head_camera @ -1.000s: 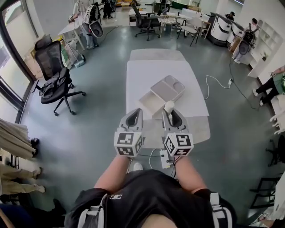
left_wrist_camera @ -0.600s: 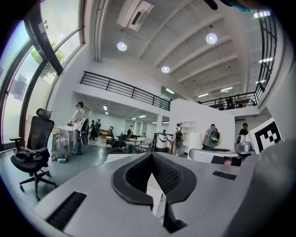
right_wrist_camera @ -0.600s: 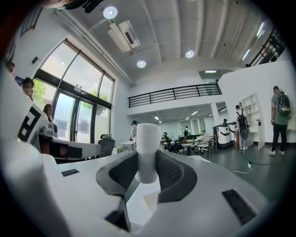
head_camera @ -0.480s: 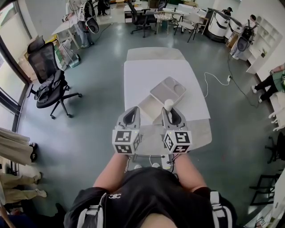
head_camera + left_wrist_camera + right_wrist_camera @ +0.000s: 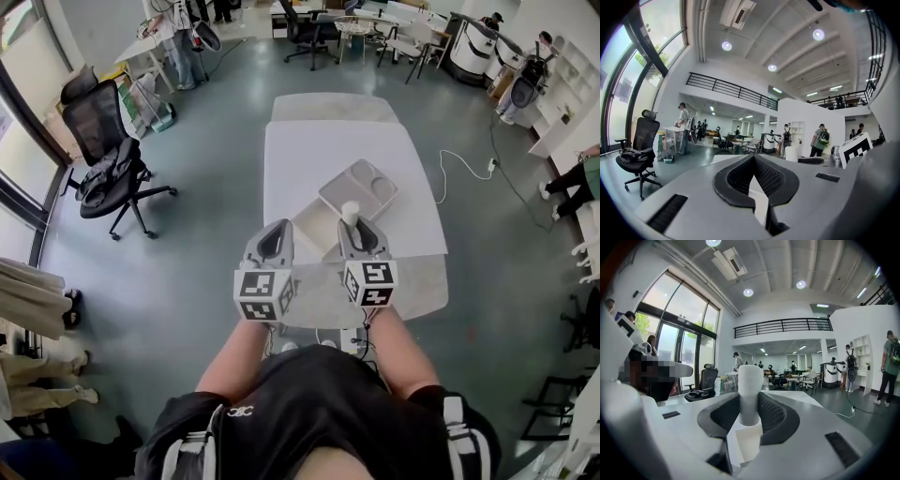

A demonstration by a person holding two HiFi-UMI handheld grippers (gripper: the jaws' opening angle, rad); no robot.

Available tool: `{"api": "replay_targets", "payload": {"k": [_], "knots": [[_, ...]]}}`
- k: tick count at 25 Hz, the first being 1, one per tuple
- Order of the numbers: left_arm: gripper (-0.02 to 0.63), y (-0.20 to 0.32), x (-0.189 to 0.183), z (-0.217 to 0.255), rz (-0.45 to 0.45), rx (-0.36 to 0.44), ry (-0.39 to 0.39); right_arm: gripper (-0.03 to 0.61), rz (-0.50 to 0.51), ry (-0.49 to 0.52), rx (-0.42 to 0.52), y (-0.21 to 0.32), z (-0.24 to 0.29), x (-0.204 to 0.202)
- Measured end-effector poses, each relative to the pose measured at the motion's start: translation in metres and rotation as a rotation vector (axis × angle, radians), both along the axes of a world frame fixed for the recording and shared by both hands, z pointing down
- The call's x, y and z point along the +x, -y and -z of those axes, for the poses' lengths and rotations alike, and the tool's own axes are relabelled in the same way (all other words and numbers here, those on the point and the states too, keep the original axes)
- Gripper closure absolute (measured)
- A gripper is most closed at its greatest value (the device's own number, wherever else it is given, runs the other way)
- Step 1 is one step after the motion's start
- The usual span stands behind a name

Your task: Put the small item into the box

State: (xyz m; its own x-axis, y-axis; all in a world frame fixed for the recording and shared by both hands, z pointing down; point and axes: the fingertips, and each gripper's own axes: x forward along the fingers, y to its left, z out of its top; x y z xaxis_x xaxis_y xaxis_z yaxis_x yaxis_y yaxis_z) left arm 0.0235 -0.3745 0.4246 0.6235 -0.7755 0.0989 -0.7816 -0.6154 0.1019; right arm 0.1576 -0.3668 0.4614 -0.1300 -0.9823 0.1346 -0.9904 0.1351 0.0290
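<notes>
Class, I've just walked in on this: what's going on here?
A person holds a gripper in each hand at a white table. The right gripper is clamped on a small white item, held upright by the open box. The left gripper is shut and empty. The item is not yet in the box.

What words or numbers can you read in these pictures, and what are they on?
No text here is readable.
The logo on the person's black shirt: too small to read.
The cubes on the left gripper and right gripper: black-and-white square patterns only, no letters.
The white item: no print visible.
</notes>
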Motion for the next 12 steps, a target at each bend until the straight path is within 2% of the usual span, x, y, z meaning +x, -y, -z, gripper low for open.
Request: {"api": "replay_targets", "payload": {"k": [12], "knots": [[0.609,0.024,-0.011,-0.009,0.067,-0.021,0.014,0.457,0.063,-0.050,-0.226,0.061,-0.087,0.002]]}}
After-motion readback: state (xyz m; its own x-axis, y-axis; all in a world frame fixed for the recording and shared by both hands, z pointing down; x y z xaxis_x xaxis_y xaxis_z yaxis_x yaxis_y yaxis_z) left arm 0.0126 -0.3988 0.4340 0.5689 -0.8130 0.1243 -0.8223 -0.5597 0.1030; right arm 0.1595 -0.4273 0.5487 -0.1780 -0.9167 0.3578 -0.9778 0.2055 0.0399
